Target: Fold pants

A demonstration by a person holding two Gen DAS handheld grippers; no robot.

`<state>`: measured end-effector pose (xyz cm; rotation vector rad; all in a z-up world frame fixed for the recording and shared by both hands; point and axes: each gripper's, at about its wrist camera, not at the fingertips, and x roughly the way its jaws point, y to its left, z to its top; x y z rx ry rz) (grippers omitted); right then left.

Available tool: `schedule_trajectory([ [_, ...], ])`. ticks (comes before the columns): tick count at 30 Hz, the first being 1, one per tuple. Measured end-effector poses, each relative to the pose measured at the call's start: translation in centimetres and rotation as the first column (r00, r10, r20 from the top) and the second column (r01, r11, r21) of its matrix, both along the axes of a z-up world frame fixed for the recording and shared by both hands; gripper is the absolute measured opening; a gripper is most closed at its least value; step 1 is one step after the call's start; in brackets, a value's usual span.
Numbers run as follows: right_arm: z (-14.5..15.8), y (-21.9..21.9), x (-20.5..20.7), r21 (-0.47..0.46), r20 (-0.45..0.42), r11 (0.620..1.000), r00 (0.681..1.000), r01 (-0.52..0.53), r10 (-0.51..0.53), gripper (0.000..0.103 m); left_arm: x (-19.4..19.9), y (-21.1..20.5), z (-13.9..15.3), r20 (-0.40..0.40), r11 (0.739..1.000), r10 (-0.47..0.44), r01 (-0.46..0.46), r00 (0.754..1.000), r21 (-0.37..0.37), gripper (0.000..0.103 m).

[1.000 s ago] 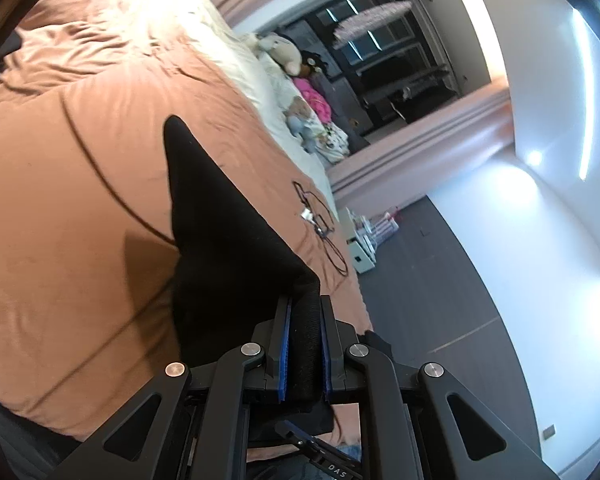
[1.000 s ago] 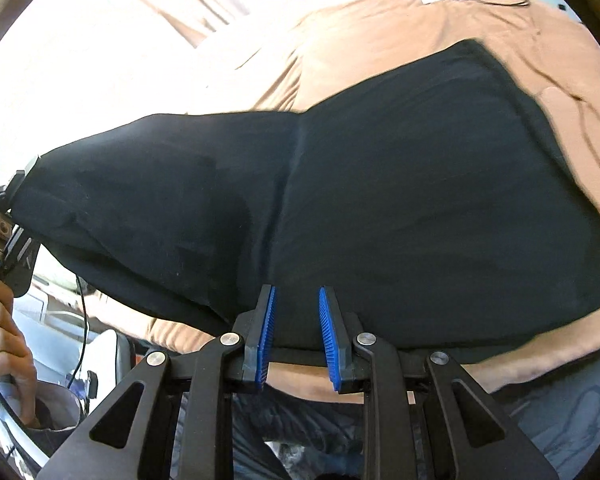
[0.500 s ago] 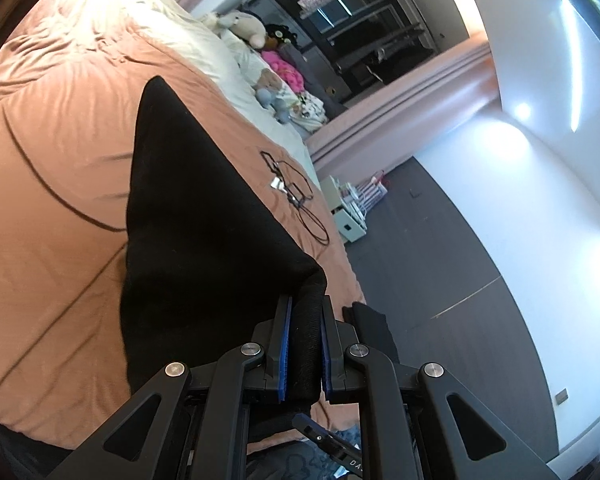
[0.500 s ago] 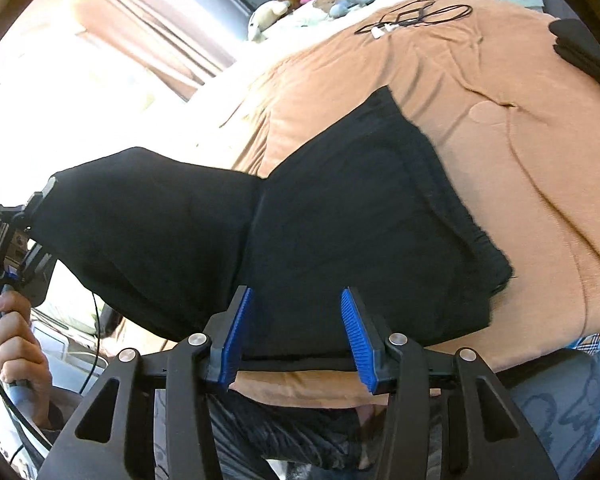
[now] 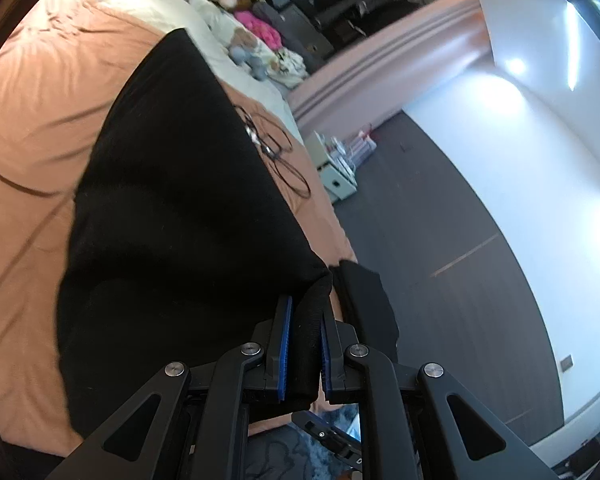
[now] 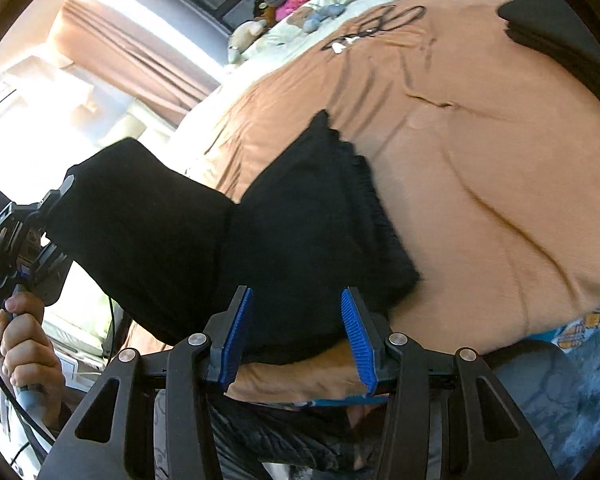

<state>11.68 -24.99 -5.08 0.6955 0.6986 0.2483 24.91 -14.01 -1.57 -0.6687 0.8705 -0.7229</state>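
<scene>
One pair of black pants (image 6: 300, 240) lies partly on the bedspread (image 6: 480, 160), centre of the right wrist frame, with one end lifted off toward the left. The left gripper (image 5: 303, 344) is clamped on a thick bunch of that fabric; the right gripper (image 6: 296, 332) stands with jaws wide apart and empty, just above the near edge. Judged step: a fold under way, the lifted end being carried over. The next move calls for laying that end squarely on the flat part and then letting go. A black cable (image 5: 284, 160) lies beyond on the bedspread, and stuffed toys (image 6: 284, 12) sit at upper centre. Dark flooring (image 5: 440, 240) fills the left wrist frame's right.
</scene>
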Motion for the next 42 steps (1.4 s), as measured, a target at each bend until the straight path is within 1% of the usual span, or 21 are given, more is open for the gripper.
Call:
schedule_trajectory([
  [2, 0.1, -1.0, -0.7, 0.0, -0.004, 1.0, 1.0, 0.016, -0.016, 0.044, 0.2, -1.5, -0.9, -0.016, 1.0, -0.027, 0.027, 1.0, 0.0, 0.012],
  [6, 0.0, -2.7, -1.6, -0.001, -0.013, 0.999, 0.999, 0.045, -0.045, 0.044, 0.4, -5.0, -3.7, -0.071, 0.996, -0.085, 0.086, 0.994, 0.015, 0.012],
  [9, -0.1, -3.7, -2.0, 0.0, -0.028, 0.998, 0.998, 0.063, -0.063, 0.044, 0.6, -7.2, -6.3, -0.13, 0.992, -0.114, 0.121, 0.985, 0.043, 0.012],
  [11, -0.1, -4.1, -2.3, 0.002, -0.032, 0.998, 0.997, 0.066, -0.066, 0.044, 0.4, -8.2, -7.8, -0.162, 0.989, -0.133, 0.141, 0.978, 0.042, 0.012],
  [13, 0.1, -4.2, -2.5, -0.001, -0.032, 0.998, 0.997, 0.068, -0.068, 0.044, 0.2, -8.9, -8.3, -0.167, 0.987, -0.139, 0.15, 0.976, 0.051, 0.012],
  [17, 0.4, -4.4, -2.7, 0.001, -0.031, 0.998, 0.997, 0.068, -0.068, 0.044, -0.1, -9.8, -8.4, -0.173, 0.984, -0.147, 0.162, 0.974, 0.073, 0.013],
  [19, 0.5, -4.5, -2.7, 0.005, -0.03, 0.998, 0.997, 0.068, -0.068, 0.044, -0.4, -10.1, -8.5, -0.182, 0.98, -0.162, 0.179, 0.97, 0.084, 0.016],
  [20, 0.7, -4.4, -2.7, 0.004, -0.028, 0.998, 0.997, 0.068, -0.068, 0.044, -0.8, -9.8, -8.7, -0.188, 0.977, -0.168, 0.188, 0.968, 0.099, 0.019],
  [21, 0.6, -4.6, -2.5, 0.003, -0.027, 0.998, 0.997, 0.066, -0.065, 0.044, -1.0, -9.8, -8.8, -0.187, 0.975, -0.175, 0.196, 0.967, 0.102, 0.03],
  [22, 0.8, -4.5, -2.5, 0.005, -0.022, 0.998, 0.998, 0.062, -0.062, 0.044, -1.2, -9.5, -8.8, -0.185, 0.974, -0.186, 0.206, 0.965, 0.094, 0.037],
  [23, 0.8, -4.6, -2.4, 0.008, -0.018, 0.998, 0.998, 0.06, -0.059, 0.044, -1.3, -9.2, -8.8, -0.186, 0.975, -0.183, 0.203, 0.965, 0.095, 0.056],
  [24, 0.9, -4.6, -2.3, 0.01, -0.013, 0.998, 0.998, 0.055, -0.054, 0.044, -1.5, -8.5, -8.8, -0.185, 0.978, -0.165, 0.186, 0.969, 0.1, 0.071],
  [25, 1.0, -4.5, -2.2, 0.01, -0.009, 0.999, 0.999, 0.048, -0.048, 0.047, -1.6, -7.6, -8.7, -0.179, 0.982, -0.14, 0.159, 0.974, 0.1, 0.075],
  [27, 1.1, -4.3, -2.0, 0.004, -0.005, 0.999, 0.999, 0.046, -0.046, 0.055, -1.5, -6.2, -8.7, -0.18, 0.988, -0.114, 0.132, 0.977, 0.087, 0.076],
  [30, 1.4, -3.6, -1.3, -0.009, -0.003, 0.999, 0.999, 0.032, -0.032, 0.055, -1.3, -3.6, -9.1, -0.195, 0.992, -0.07, 0.09, 0.978, 0.094, 0.076],
  [32, 1.4, -3.0, -0.7, -0.016, -0.009, 1.0, 1.0, 0.023, -0.023, 0.055, -1.4, -1.7, -9.4, -0.195, 0.992, -0.033, 0.055, 0.98, 0.11, 0.076],
  [34, 1.5, -2.5, 0.0, -0.024, -0.012, 1.0, 1.0, 0.014, -0.014, 0.055, -1.3, 0.0, -9.5, -0.196, 0.994, -0.005, 0.027, 0.981, 0.109, 0.076],
  [38, 1.7, -1.2, 1.5, -0.037, -0.013, 0.999, 1.0, -0.015, 0.015, 0.055, -1.3, 3.6, -9.6, -0.194, 0.991, 0.058, -0.033, 0.979, 0.128, 0.076],
  [41, 2.0, -0.4, 2.4, -0.07, -0.013, 0.997, 1.0, -0.018, 0.018, 0.053, -1.2, 5.9, -9.9, -0.201, 0.988, 0.097, -0.069, 0.975, 0.139, 0.076],
  [42, 2.0, -0.3, 2.9, -0.085, -0.021, 0.996, 1.0, -0.02, 0.018, 0.047, -1.2, 6.5, -10.0, -0.203, 0.986, 0.109, -0.08, 0.973, 0.144, 0.076],
])
